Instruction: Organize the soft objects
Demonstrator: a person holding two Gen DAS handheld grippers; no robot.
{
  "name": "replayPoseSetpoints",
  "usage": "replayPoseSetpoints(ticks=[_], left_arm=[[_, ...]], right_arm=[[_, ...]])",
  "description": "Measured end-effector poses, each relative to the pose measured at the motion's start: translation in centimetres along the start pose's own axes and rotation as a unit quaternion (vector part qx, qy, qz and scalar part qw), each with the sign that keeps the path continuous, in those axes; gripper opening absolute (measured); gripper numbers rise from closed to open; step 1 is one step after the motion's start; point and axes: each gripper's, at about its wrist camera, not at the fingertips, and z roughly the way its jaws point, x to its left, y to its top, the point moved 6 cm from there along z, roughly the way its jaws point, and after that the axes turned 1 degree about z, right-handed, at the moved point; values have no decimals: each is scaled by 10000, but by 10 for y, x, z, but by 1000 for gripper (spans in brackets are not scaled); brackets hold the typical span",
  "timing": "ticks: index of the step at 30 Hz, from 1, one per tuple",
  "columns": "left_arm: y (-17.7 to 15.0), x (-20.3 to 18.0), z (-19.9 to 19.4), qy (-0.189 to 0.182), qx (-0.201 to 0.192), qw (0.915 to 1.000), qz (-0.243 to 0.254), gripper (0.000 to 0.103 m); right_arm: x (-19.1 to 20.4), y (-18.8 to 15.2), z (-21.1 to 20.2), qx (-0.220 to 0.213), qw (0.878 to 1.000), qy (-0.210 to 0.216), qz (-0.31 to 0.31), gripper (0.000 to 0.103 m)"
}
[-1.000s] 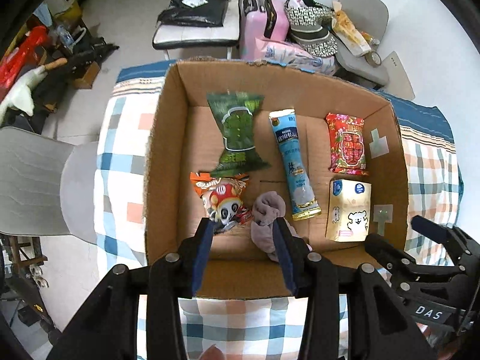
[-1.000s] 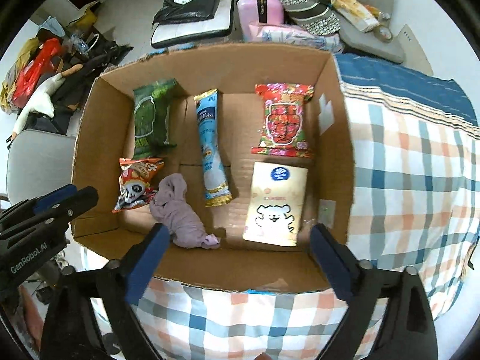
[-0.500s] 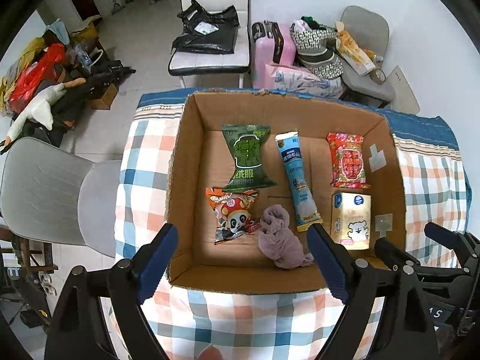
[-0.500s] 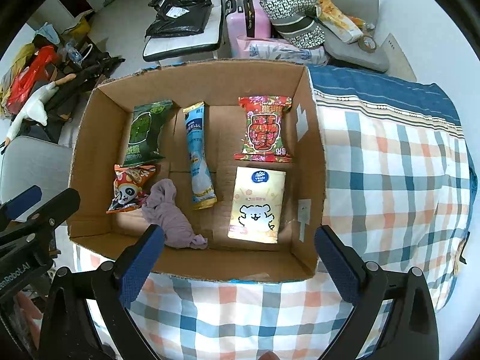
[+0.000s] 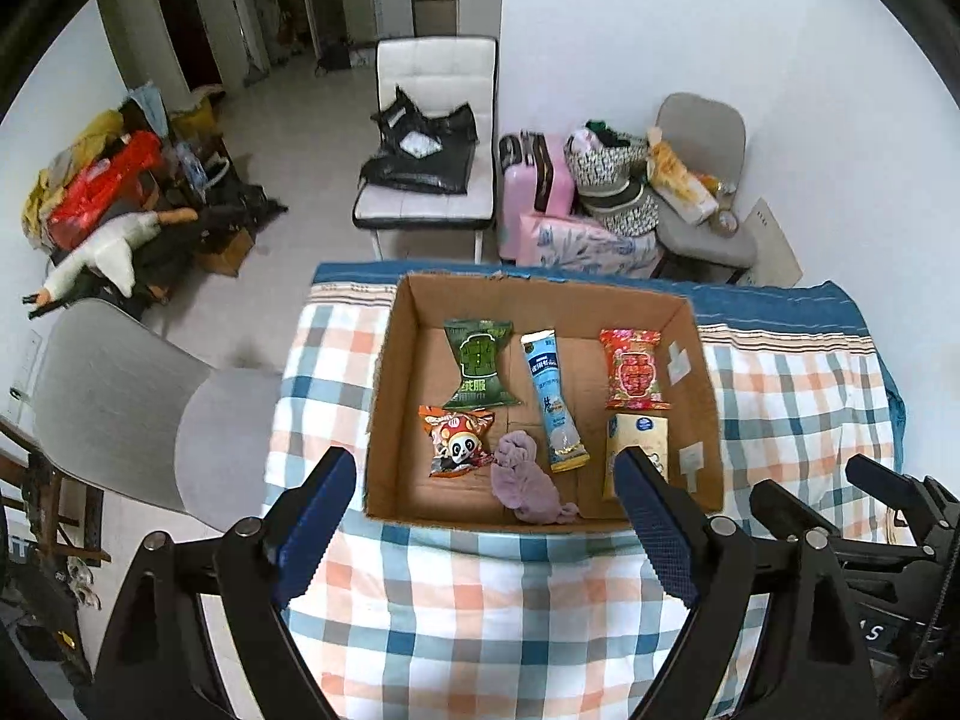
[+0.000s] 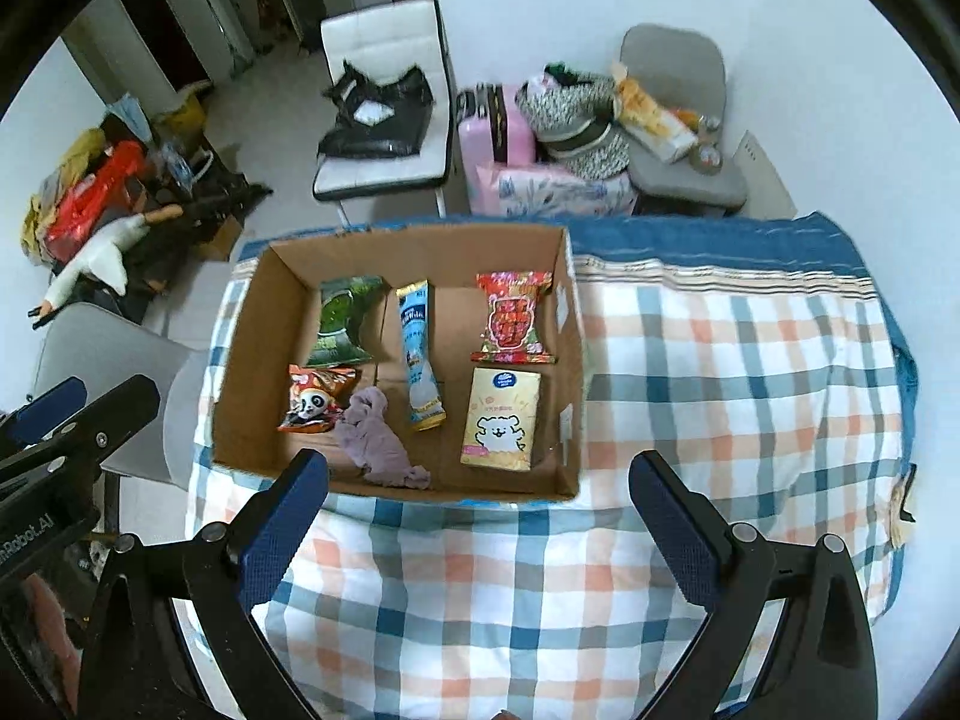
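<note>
A cardboard box (image 5: 702, 396) (image 6: 252, 360) stands on the checked tablecloth (image 5: 480, 612). In it lie a green packet (image 5: 478, 366), a blue tube packet (image 5: 552, 399), a red packet (image 5: 633, 367), a panda snack bag (image 5: 457, 439), a yellow tissue pack (image 6: 501, 420) and a crumpled purple cloth (image 5: 528, 486) (image 6: 378, 444) at the front. My left gripper (image 5: 486, 531) is open and empty, held back above the box's near edge. My right gripper (image 6: 480, 531) is open and empty, also in front of the box.
The bare checked cloth (image 6: 720, 396) stretches right of the box. A grey chair (image 5: 132, 408) stands left of the table. Behind it are a white chair (image 5: 432, 120) with black bags, a pink suitcase (image 5: 534, 192) and another grey chair (image 5: 702, 180) piled with things.
My left gripper opened, let go of the purple cloth in the box, and pulled up and back. My right gripper also drew back from the box.
</note>
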Motion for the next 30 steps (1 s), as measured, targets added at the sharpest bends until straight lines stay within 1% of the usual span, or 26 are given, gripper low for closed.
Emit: replayPoseSetpoints(ticks=[4, 8, 16, 25, 30], left_arm=[[-12, -6, -31, 13, -149, 9998, 112, 88], [-20, -10, -58, -62, -303, 9994, 152, 88], [-34, -15, -92, -84, -472, 9988, 107, 88], [-43, -16, -111, -6, -629, 9980, 57, 88], [-45, -15, -115, 32, -682, 9977, 22, 88]], right_arm=[[-1, -14, -35, -230, 9997, 4, 2, 102], [-5, -28, -67, -437, 9990, -13, 15, 102], [-12, -40, -125, -865, 9962, -69, 47, 102], [-14, -49, -157, -1067, 9942, -49, 85, 102], [-14, -52, -162, -1118, 9937, -94, 71, 102]])
